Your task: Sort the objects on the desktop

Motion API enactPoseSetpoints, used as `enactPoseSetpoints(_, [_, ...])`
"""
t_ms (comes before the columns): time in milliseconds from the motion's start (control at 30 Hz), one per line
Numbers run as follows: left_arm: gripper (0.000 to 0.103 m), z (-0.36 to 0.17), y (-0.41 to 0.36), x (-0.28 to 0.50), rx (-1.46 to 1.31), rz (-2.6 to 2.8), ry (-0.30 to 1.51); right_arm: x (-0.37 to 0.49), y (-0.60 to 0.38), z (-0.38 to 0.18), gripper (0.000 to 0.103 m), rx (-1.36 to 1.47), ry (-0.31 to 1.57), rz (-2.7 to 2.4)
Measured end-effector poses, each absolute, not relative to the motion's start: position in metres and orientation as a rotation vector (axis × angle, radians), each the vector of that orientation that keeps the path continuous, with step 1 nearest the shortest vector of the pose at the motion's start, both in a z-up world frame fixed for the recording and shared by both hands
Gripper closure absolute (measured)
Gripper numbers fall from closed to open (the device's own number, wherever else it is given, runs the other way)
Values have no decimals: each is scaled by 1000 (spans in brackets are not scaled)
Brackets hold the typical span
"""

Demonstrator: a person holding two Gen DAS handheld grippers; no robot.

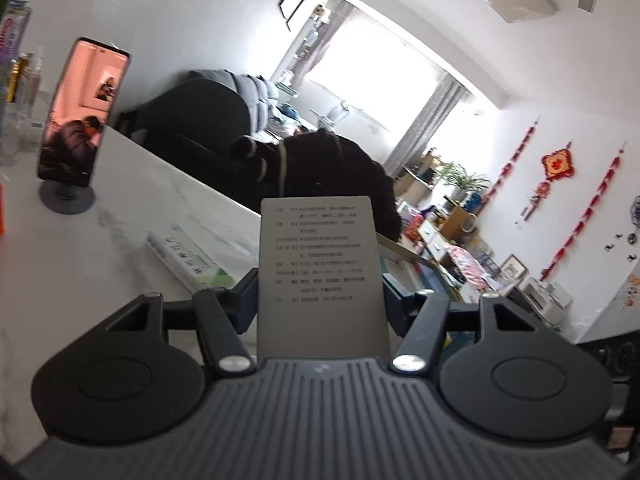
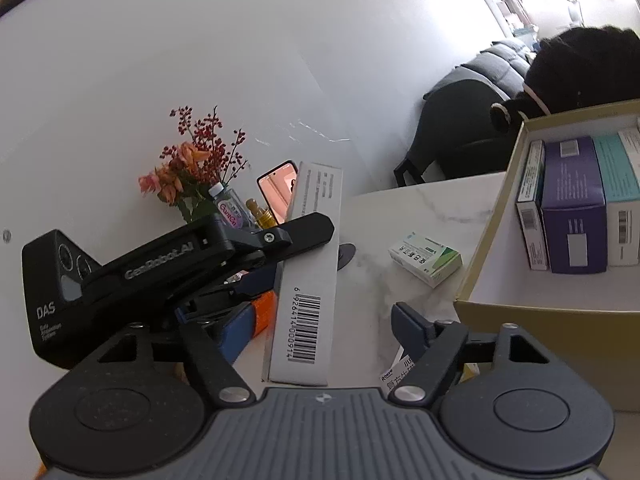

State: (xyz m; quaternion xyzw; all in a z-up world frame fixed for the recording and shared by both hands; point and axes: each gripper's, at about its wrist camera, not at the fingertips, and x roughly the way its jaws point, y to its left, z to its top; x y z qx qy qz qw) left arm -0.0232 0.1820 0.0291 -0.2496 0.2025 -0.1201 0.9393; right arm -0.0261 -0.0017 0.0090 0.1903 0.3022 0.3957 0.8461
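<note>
The white marbled tabletop [image 1: 120,220] is filling the left of my left view, a bright window [image 1: 372,80] glaring behind it. The cardboard tray [image 2: 492,232] of upright boxes is sitting at the right of my right view. My left claw [image 1: 320,304] is clamping the grey box [image 1: 320,272] at centre frame — lifted off the table. My right claw [image 2: 332,332] is hanging wide open, gripping nothing. A green-white box [image 2: 426,256] is lying flat mid-frame, near the tray.
</note>
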Motion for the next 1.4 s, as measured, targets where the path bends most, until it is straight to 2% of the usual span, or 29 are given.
enactPoseSetpoints(67, [43,30,178,-18,-513,-267,418,-22,-5,9,35,424,645,832])
enactPoseSetpoints(400, [42,39,159,11,-515,-359,426,-2,-22,16,51,482,639,810])
enactPoseSetpoints(533, [43,40,152,21,-511,-375,432,9,-29,18,68,519,636,811])
enactPoseSetpoints(867, [42,41,140,38,-498,-397,441,30,-42,19,70,576,634,790])
enactPoseSetpoints(1033, [22,42,139,43,-504,-384,430,39,-49,18,70,581,638,764])
enactPoseSetpoints(1400, [13,42,150,37,-500,-353,435,64,-72,8,70,640,675,649])
